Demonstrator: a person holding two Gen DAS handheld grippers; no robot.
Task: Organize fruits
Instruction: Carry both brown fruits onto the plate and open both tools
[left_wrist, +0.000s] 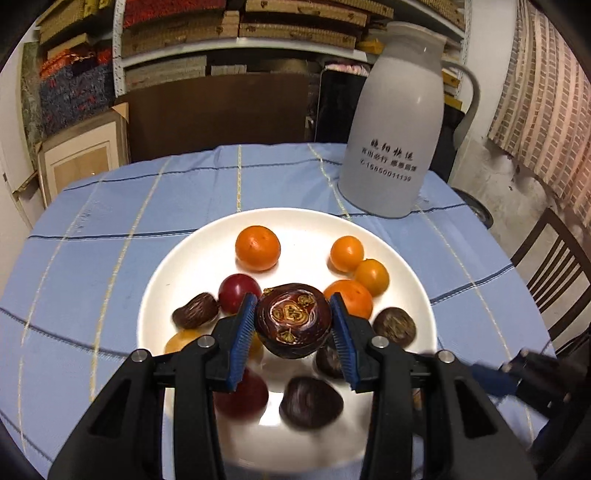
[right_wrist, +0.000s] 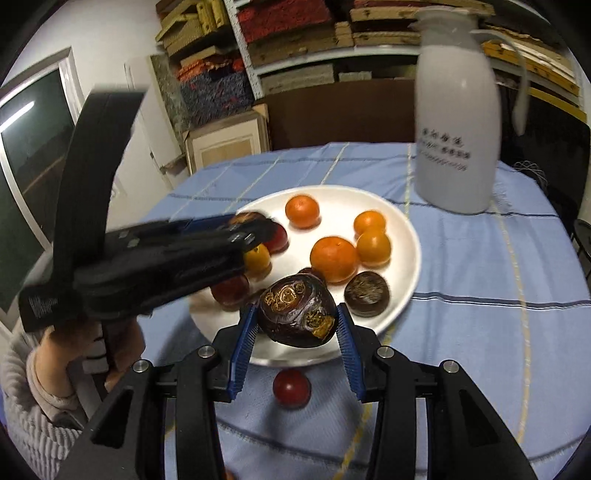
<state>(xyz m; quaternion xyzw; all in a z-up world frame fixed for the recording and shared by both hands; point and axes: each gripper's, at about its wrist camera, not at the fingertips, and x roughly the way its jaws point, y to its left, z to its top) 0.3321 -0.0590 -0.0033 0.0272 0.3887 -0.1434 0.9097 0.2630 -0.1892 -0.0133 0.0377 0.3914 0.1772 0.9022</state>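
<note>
A white plate (left_wrist: 177, 266) on the blue checked tablecloth carries several oranges (left_wrist: 258, 248), red fruits (left_wrist: 238, 292) and dark brown fruits (left_wrist: 394, 324). My left gripper (left_wrist: 293, 301) hangs over the plate, shut on a dark brown fruit (left_wrist: 293, 325) between its blue pads. In the right wrist view my right gripper (right_wrist: 296, 310) is shut on another dark brown fruit (right_wrist: 295, 317) above the plate's (right_wrist: 402, 236) near rim. One red fruit (right_wrist: 291, 387) lies on the cloth below it. The left gripper (right_wrist: 258, 227) reaches in from the left, held by a hand (right_wrist: 70, 343).
A tall white jug (left_wrist: 399, 122) with a handle stands on the table behind the plate, to the right. Shelves packed with boxes fill the back wall. A dark wooden chair (left_wrist: 550, 273) stands at the table's right edge.
</note>
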